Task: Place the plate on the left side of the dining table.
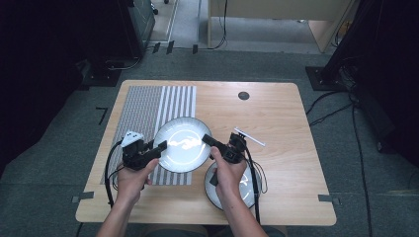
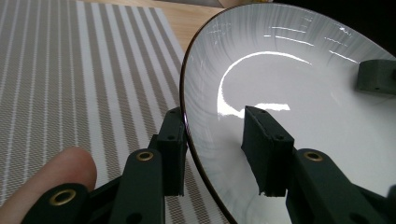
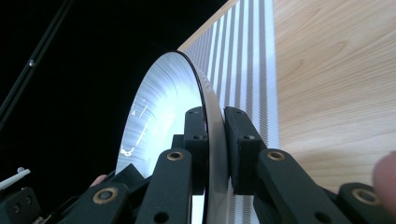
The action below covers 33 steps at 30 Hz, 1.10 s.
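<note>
The left gripper [image 1: 160, 147] straddles the near-left rim of a large white plate [image 1: 182, 143], jaws not yet pinched; the right gripper [image 1: 208, 140] clamps its right rim. The plate is over the striped placemat [image 1: 148, 116]. Likely step: carrying; next, lower level together.

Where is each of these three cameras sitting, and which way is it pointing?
High view: sits above the person's side, looking forward and down on the table; both forearms, the left gripper and the right gripper show.
Left gripper view: rides the left gripper, looking along its jaws, which straddle the plate's rim above the striped mat; a fingertip shows.
Right gripper view: rides the right gripper, looking along jaws shut on the plate's edge; a fingertip shows.
All three share the plate and mat.
</note>
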Tool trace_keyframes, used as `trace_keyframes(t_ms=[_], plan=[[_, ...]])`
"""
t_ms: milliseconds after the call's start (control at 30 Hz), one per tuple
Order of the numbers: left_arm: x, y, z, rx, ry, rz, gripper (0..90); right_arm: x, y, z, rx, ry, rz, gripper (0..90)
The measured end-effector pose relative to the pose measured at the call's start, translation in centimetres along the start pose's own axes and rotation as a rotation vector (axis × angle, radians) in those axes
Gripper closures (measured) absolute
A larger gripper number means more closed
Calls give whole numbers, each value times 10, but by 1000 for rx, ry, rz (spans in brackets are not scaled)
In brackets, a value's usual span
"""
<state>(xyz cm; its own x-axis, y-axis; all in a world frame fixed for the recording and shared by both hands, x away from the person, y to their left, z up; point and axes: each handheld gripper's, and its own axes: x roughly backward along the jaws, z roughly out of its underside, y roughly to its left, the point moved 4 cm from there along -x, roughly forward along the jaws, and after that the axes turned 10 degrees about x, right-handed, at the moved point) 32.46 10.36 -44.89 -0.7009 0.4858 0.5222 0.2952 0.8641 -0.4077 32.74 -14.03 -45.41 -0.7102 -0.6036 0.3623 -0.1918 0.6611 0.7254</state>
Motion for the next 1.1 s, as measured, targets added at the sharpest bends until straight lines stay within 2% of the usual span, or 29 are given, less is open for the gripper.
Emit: trace_keyframes(t_ms=[67, 200, 600, 833, 1100], plan=[[1, 6, -2, 3, -2, -10, 607, -12, 4, 2, -8, 12, -6, 806], [2, 18, -6, 17, -9, -30, 611, -23, 8, 3, -6, 24, -11, 809], [5, 56, -14, 81, -30, -81, 619, -66, 25, 6, 25, 74, -8, 811], [4, 68, -16, 101, -38, -105, 625, -83, 29, 5, 38, 90, 3, 816], [-2, 82, -20, 114, -46, -145, 647, -106, 25, 7, 27, 116, 17, 827]])
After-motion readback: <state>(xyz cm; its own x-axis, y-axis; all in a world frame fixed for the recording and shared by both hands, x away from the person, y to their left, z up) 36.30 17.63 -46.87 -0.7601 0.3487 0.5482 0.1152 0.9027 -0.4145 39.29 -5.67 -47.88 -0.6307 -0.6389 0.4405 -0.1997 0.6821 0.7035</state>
